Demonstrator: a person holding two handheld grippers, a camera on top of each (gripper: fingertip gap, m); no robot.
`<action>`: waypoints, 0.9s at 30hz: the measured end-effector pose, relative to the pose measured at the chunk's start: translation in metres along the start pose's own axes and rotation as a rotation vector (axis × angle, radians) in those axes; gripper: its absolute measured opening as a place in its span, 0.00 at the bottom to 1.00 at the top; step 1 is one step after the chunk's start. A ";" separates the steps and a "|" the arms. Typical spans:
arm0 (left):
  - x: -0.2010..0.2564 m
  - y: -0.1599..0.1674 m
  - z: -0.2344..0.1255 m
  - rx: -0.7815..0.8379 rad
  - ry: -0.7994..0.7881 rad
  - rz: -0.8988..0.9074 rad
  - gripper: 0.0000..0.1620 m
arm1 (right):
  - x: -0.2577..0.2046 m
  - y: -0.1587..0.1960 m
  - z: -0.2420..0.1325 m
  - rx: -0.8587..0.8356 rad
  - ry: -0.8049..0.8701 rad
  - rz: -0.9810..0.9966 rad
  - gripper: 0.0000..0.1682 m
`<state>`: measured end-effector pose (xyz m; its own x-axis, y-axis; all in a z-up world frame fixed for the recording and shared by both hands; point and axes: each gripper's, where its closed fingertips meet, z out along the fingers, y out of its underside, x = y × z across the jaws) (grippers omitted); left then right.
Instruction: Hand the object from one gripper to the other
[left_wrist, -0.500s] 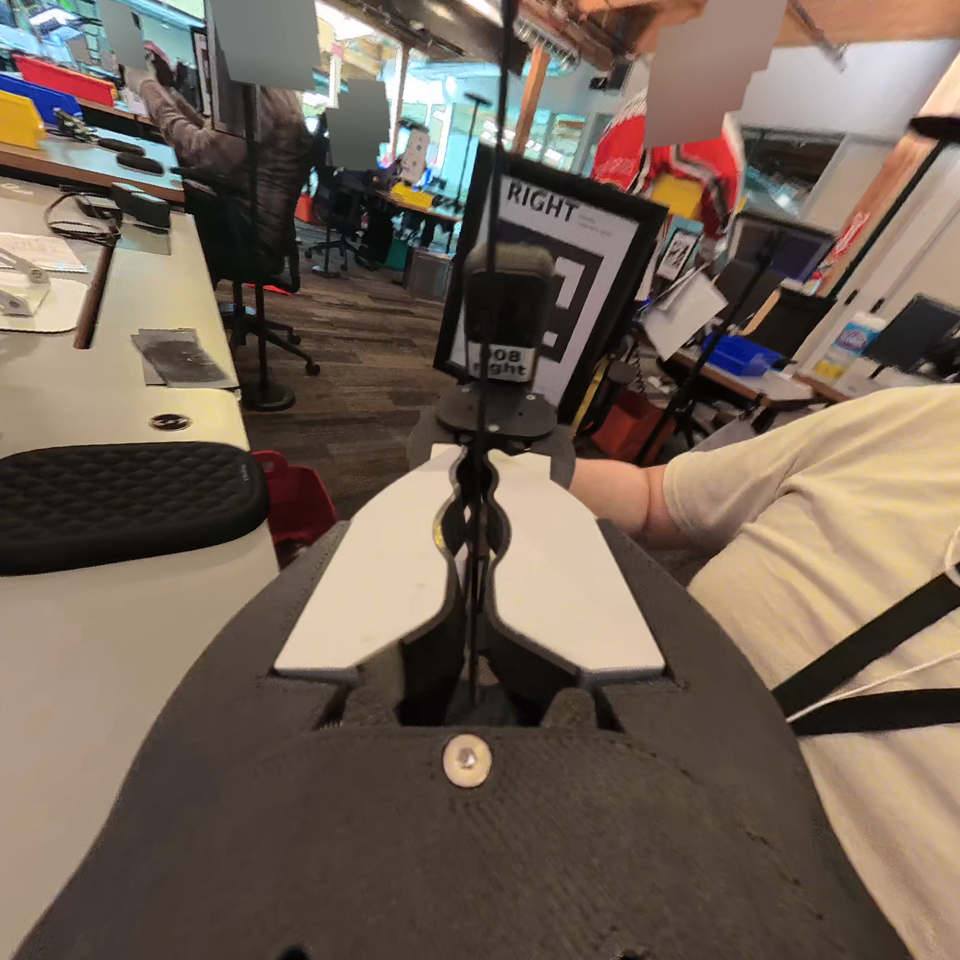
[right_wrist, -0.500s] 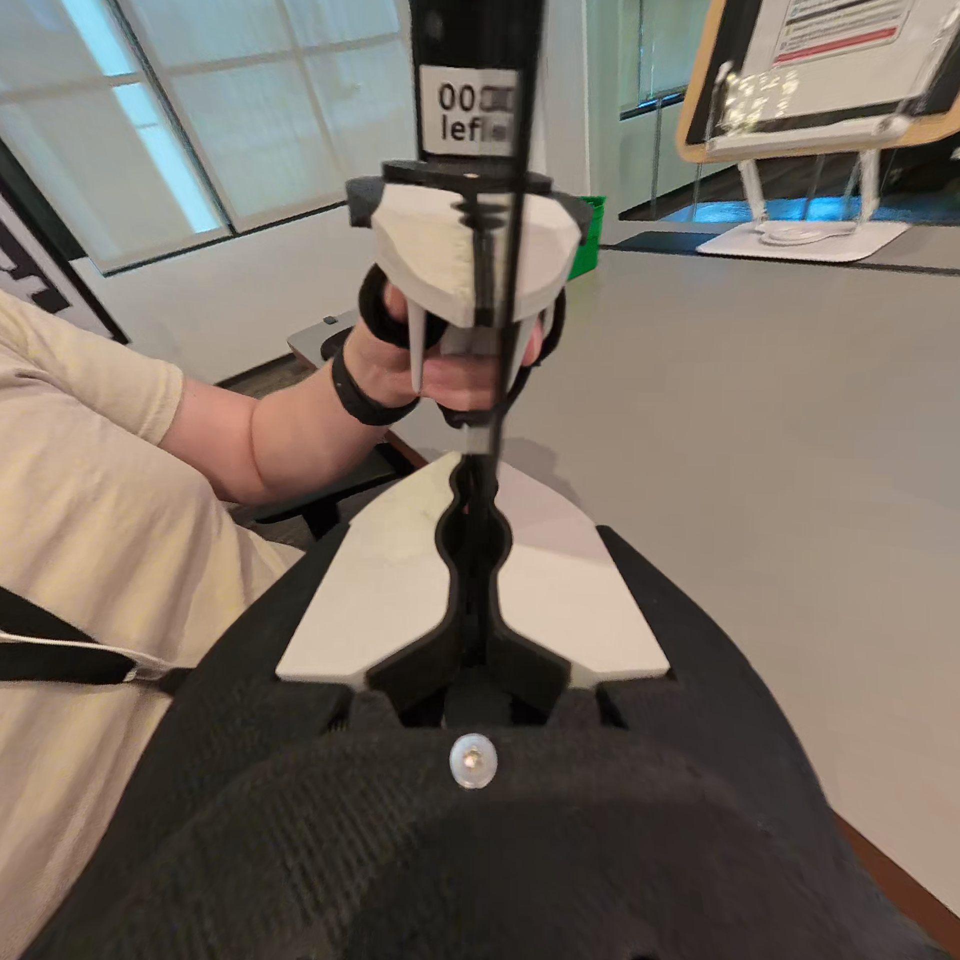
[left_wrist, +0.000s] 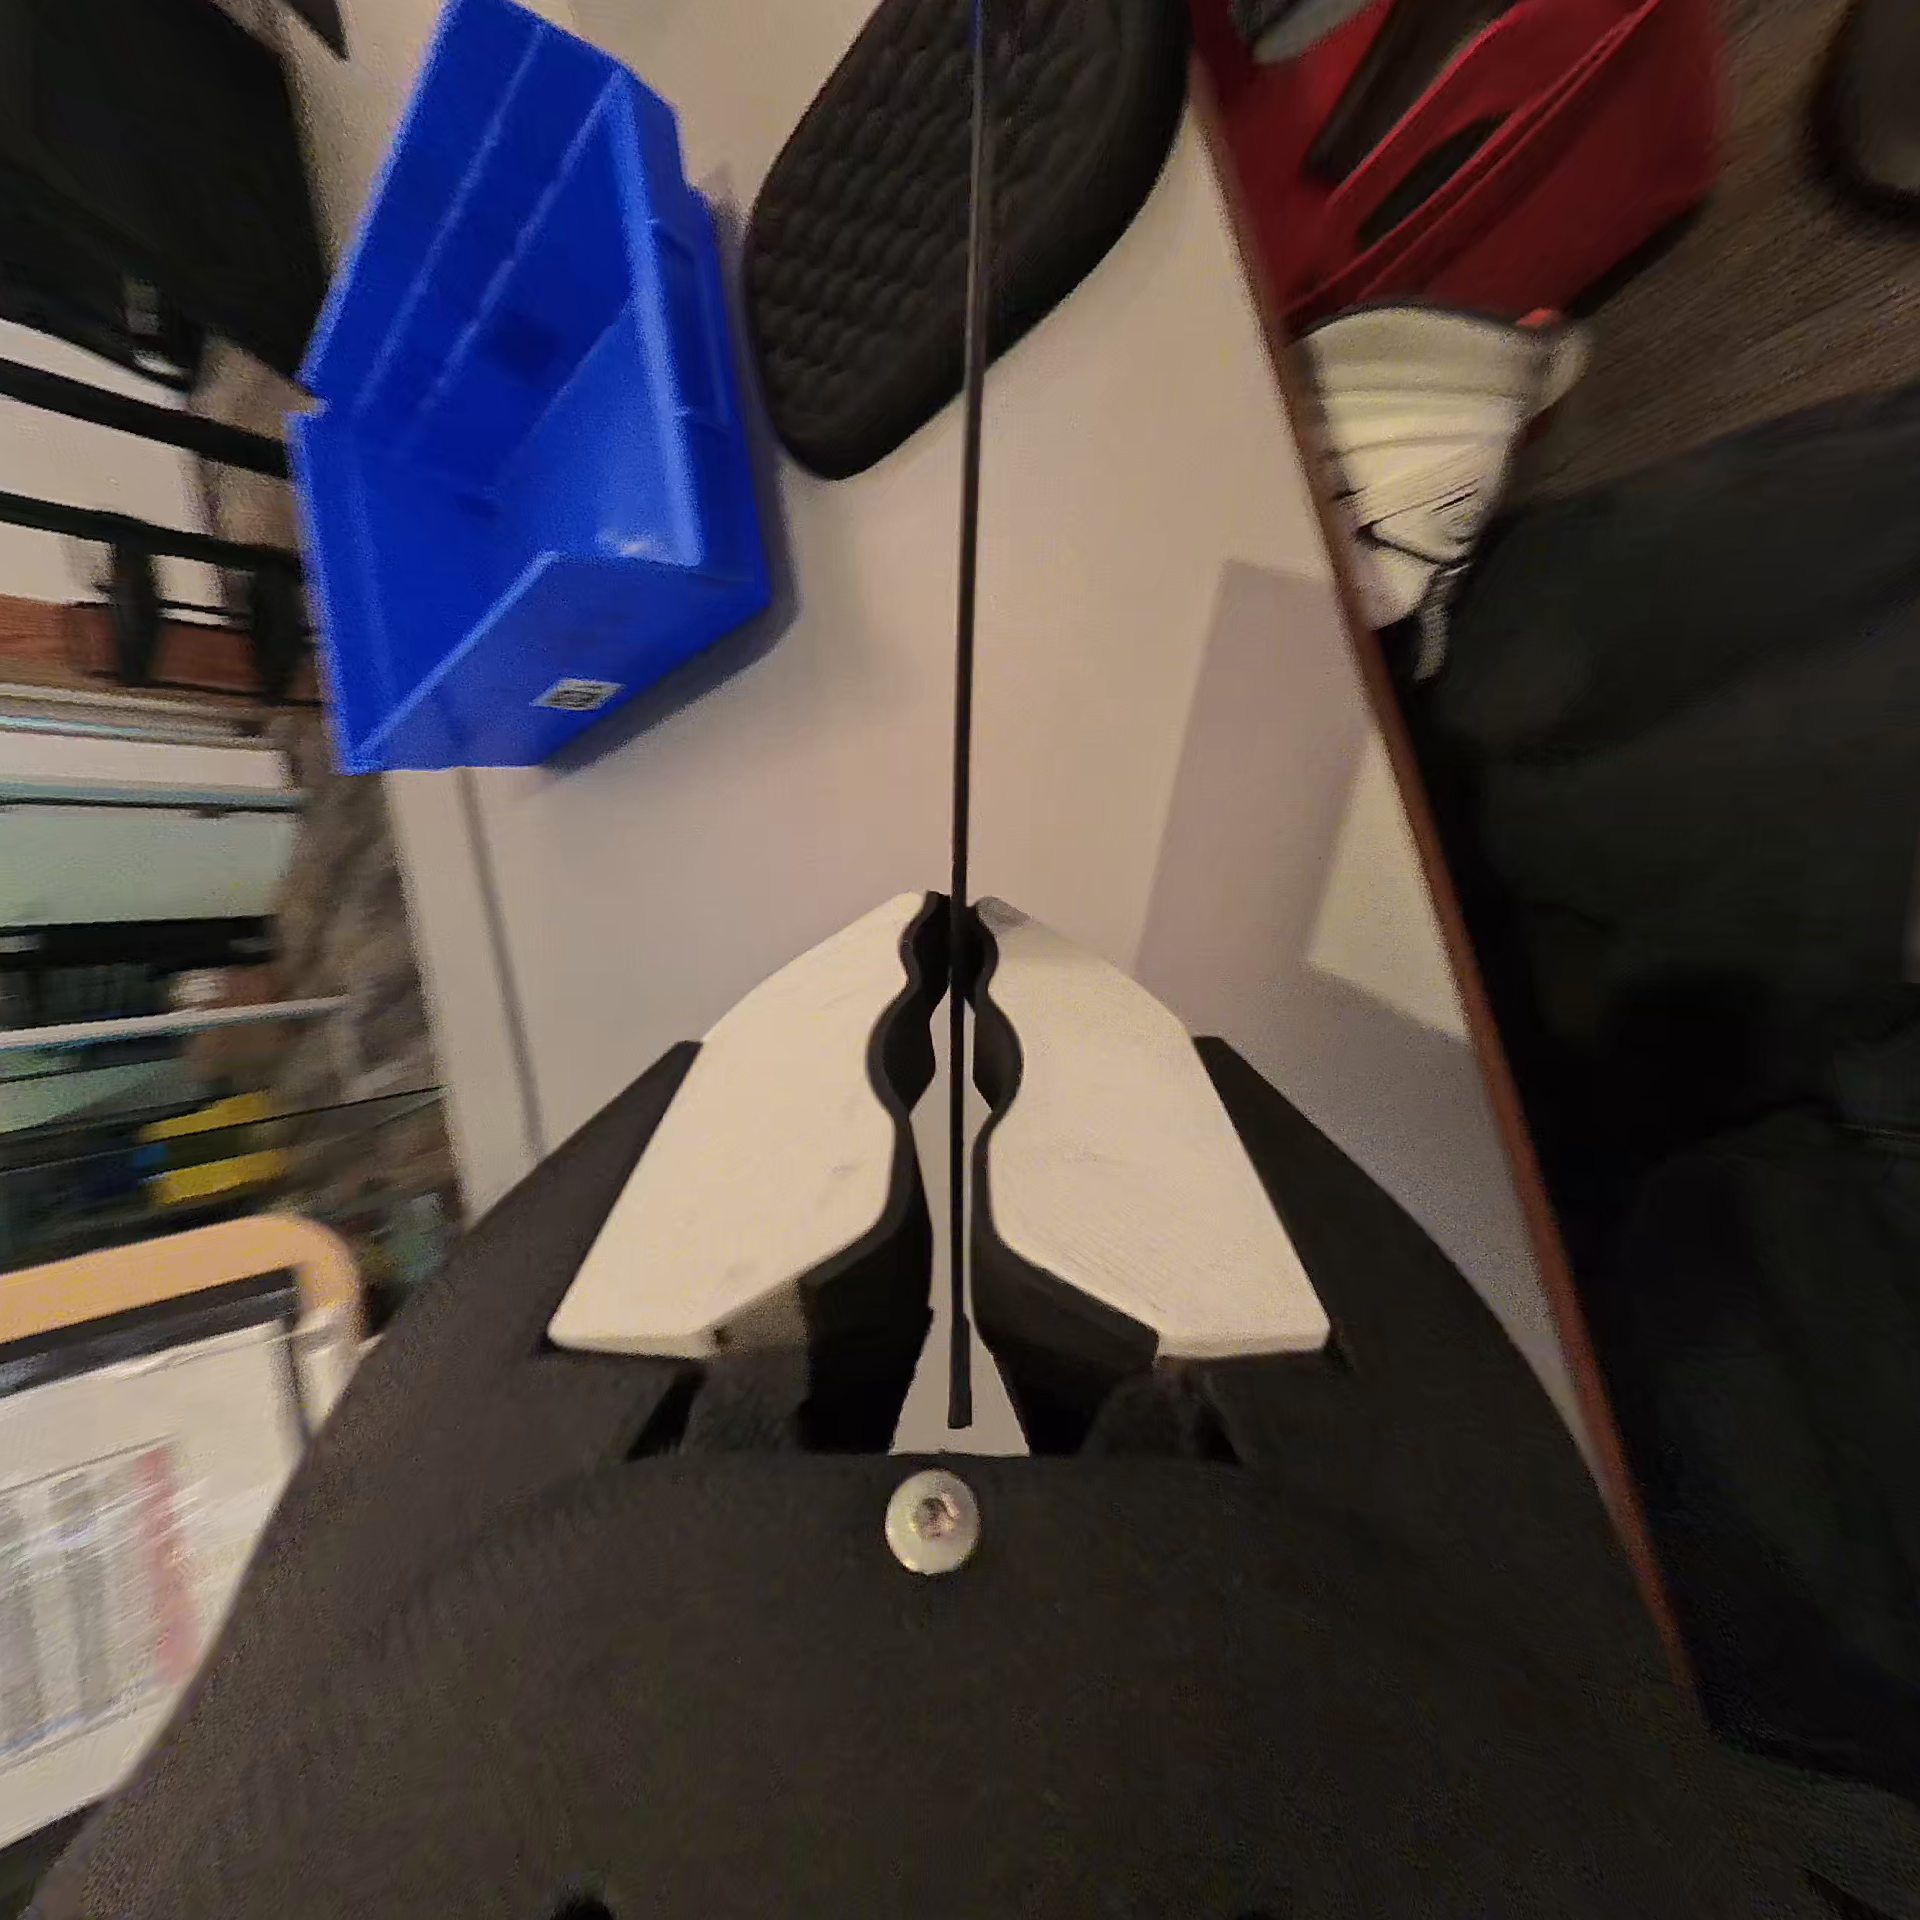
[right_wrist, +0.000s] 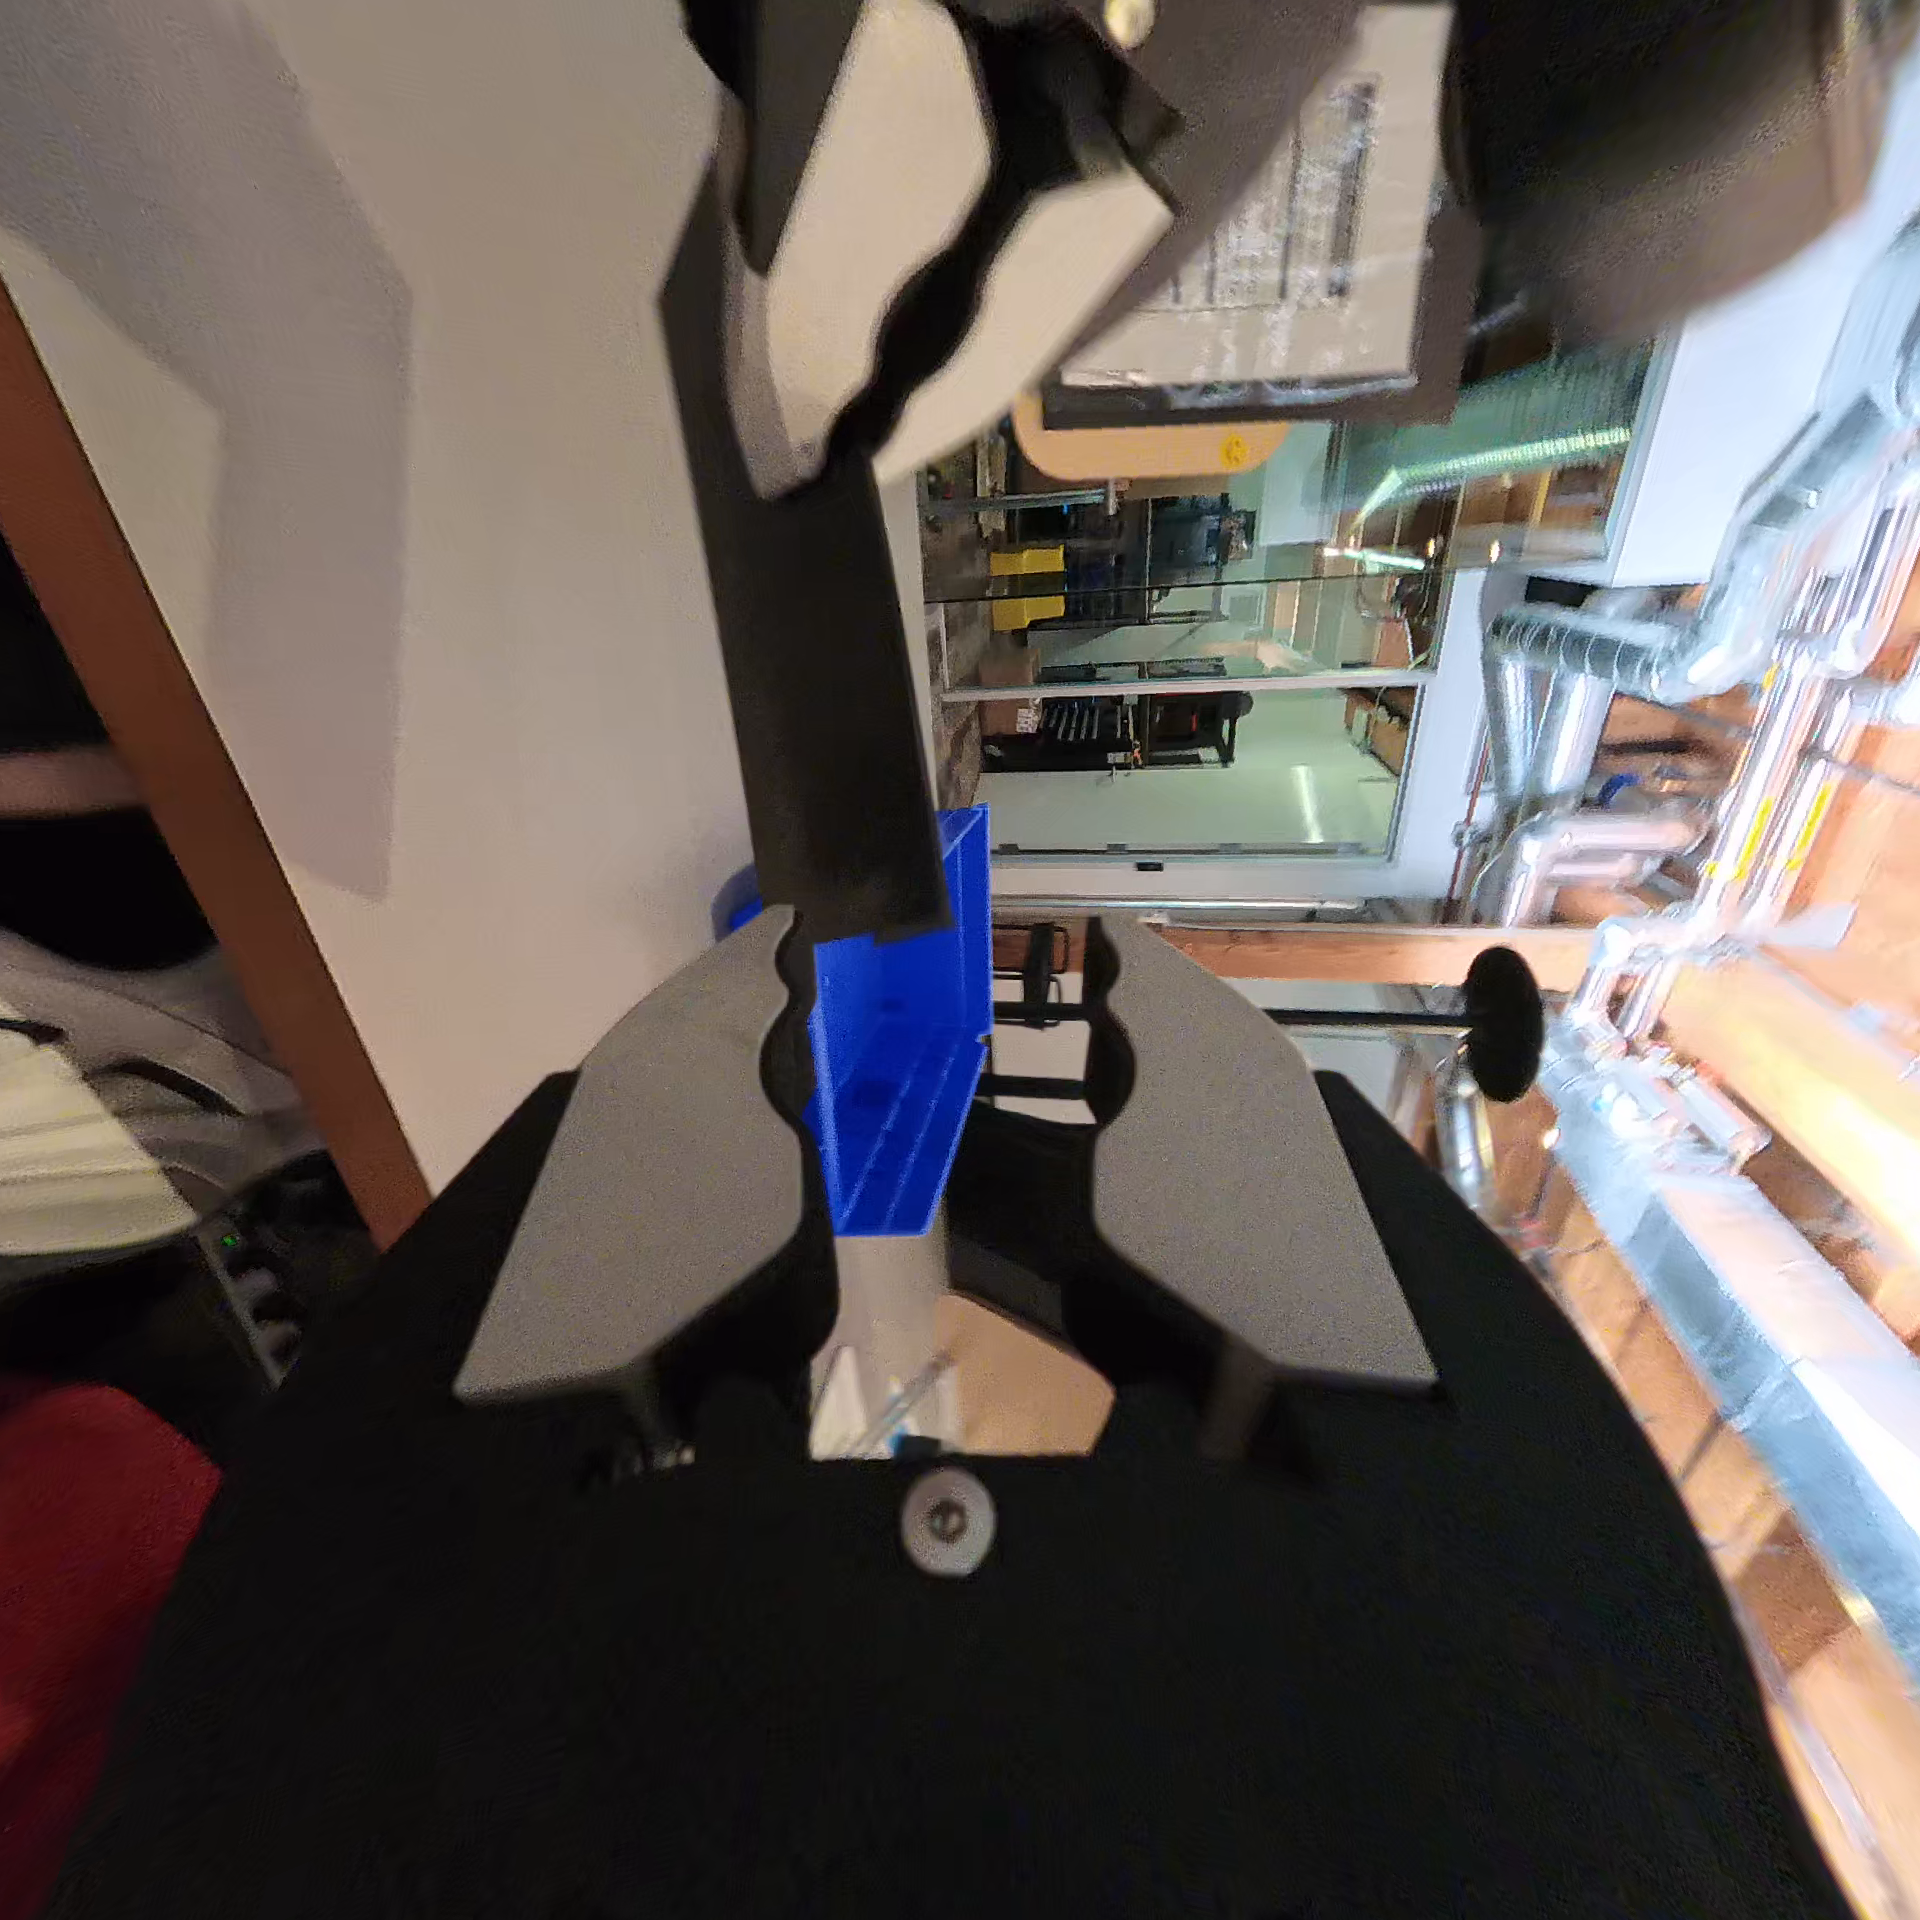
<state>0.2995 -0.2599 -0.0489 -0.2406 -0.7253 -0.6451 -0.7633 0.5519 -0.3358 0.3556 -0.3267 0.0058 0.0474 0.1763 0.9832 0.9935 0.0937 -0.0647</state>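
My left gripper (left_wrist: 954, 914) is clamped on the thin flat black strip (left_wrist: 968, 520) over the white table (left_wrist: 1091, 644); my right gripper (right_wrist: 940, 935) gapes just beside it, so release seems done.

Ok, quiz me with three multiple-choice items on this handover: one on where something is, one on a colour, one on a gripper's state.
1. Where is the blue bin? A on the white table near the black pad; B on the floor; C in a gripper.
2. What colour is the strip? A red; B black; C white.
3. The right gripper is: A shut on the strip; B shut empty; C open.

A: it rests on the tabletop.
B: it is black in both views.
C: its fingers stand apart, while the left gripper clamps the strip.
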 end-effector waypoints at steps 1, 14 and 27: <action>-0.005 0.000 0.000 -0.022 -0.068 0.042 0.01 | -0.001 -0.005 0.004 -0.004 -0.011 -0.043 0.29; -0.031 -0.032 -0.025 0.121 -0.477 0.148 0.25 | -0.001 0.002 0.037 -0.122 0.045 -0.031 0.02; -0.055 -0.039 -0.087 0.727 -0.090 -0.546 0.44 | 0.007 0.018 -0.009 0.355 -0.092 1.079 0.01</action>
<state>0.2901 -0.2769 0.0596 0.1138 -0.9438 -0.3104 -0.1846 0.2869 -0.9400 0.3751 -0.3326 0.0133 0.8372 0.4031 0.3697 0.3527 0.1187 -0.9282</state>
